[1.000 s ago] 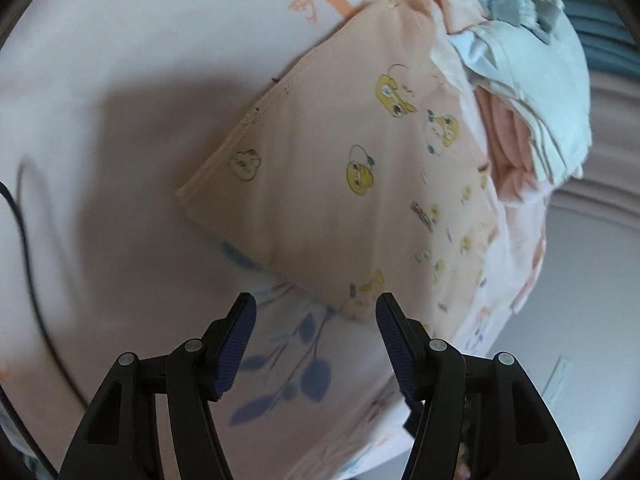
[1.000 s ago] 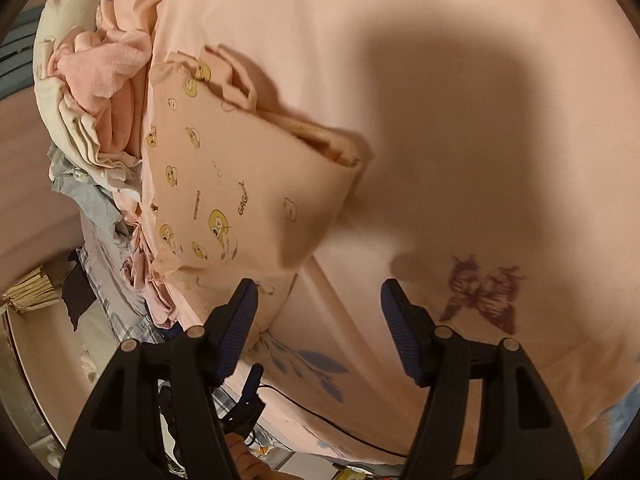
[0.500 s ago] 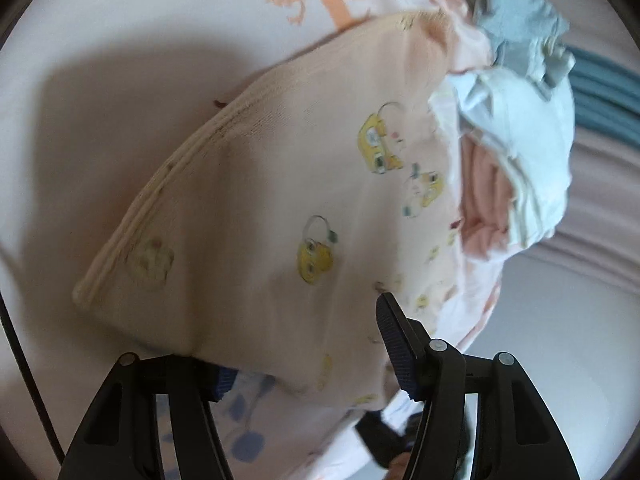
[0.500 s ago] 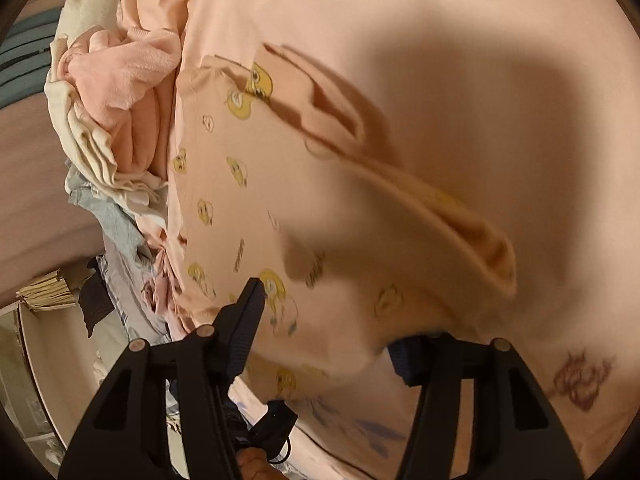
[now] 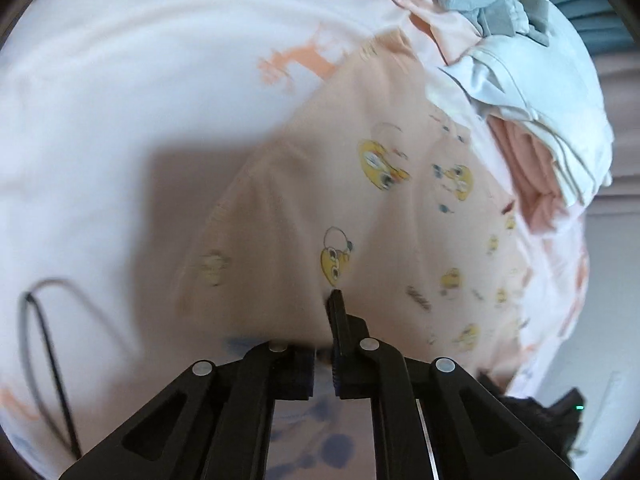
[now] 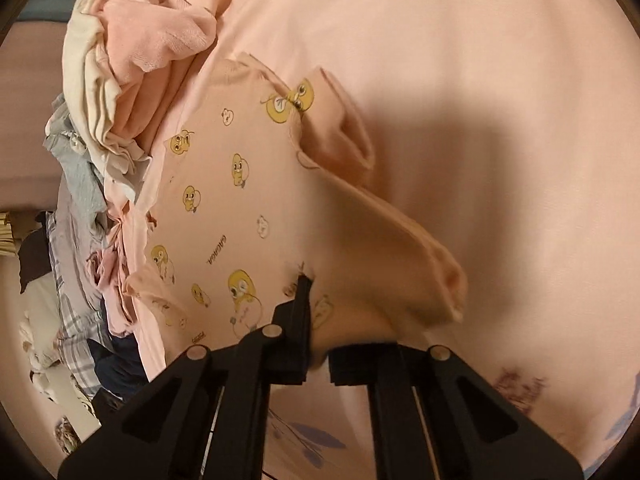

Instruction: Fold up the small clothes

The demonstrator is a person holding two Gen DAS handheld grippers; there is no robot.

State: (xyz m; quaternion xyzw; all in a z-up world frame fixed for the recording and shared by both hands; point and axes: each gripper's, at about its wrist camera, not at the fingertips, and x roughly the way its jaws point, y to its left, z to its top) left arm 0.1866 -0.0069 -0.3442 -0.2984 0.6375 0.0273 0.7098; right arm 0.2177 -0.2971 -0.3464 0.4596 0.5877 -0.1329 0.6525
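A bed sheet (image 6: 480,80) of pale peach, printed with small flowers and leaves (an orange deer too), fills both views under soft light with a broad shadow. A black cable (image 5: 48,352) crosses it; what may be pale floor (image 5: 600,300) shows beyond.

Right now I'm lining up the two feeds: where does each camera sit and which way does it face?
Left wrist: on the left gripper, looking steeply down at the chick-print garment; own fingers show.
Right wrist: on the right gripper, looking steeply down at the same garment; own fingers show.
Shared: garment, clothes pile, printed bedsheet.
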